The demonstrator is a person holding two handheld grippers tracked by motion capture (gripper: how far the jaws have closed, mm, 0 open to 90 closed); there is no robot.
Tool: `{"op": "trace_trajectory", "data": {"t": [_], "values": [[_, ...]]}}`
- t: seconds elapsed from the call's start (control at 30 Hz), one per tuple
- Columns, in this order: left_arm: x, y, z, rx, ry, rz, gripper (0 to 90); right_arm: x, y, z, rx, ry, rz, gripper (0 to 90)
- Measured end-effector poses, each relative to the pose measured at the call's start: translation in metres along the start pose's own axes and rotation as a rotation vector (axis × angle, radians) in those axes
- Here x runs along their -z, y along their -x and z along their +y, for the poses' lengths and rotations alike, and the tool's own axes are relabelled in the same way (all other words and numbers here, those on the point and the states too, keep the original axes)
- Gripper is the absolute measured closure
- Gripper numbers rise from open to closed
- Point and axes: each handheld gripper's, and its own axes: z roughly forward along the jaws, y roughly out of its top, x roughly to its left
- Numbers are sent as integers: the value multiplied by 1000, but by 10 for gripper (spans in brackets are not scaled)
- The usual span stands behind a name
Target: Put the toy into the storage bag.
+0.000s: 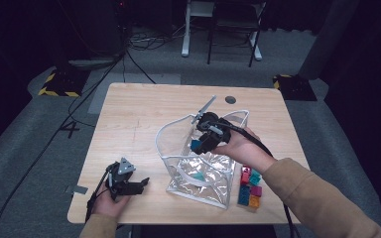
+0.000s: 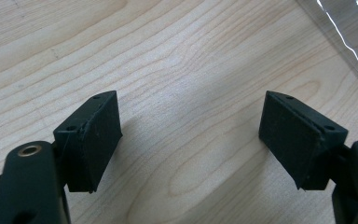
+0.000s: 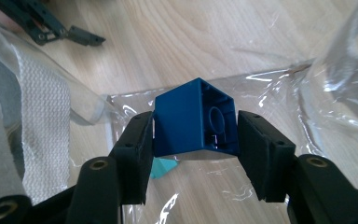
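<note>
Right gripper view: right gripper (image 3: pixel 193 140) clamps blue block (image 3: pixel 196 119); left gripper (image 2: pixel 191 135) spread wide, empty.

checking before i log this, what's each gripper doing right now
left gripper: open, nothing between its jaws, over the table.
right gripper: shut on the blue block, above the clear bag.

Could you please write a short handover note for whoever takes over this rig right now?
Right gripper: shut on a blue block, held over the open clear bag.
Left gripper: jaws open, nothing between them, resting on the table left of the bag.
Done: one teal block already lies inside the bag.
Left: release the blue block into the bag, then probably bring over the coloured blocks stacked on the table to the bag's right.
</note>
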Motion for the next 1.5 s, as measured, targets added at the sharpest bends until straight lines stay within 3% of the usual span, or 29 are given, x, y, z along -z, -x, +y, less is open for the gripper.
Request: {"op": "trace_trajectory", "data": {"t": [0.17, 0.27, 0.37, 0.53, 0.67, 0.93, 1.23, 1.5], "values": [[0, 0, 0, 0, 0, 1, 213, -8, -2, 1, 11, -88, 3, 474], [0, 0, 0, 0, 0, 0, 213, -8, -1, 1, 4, -105, 6, 474], [0, 0, 0, 0, 0, 1, 213, -7, -1, 0, 6, -110, 4, 472], [0, 0, 0, -3, 0, 2, 213, -3, -1, -1, 28, -71, -17, 405], [0, 0, 0, -3, -1, 2, 213, 7, 0, -3, 21, -2, -19, 399], [0, 0, 0, -3, -1, 1, 212, 41, -1, -16, 10, 195, -29, 409], [0, 0, 0, 0, -1, 0, 213, 79, 3, -46, -31, 395, -36, 426], [0, 0, 0, 0, 0, 0, 212, 106, 15, -79, -80, 524, -69, 431]]}}
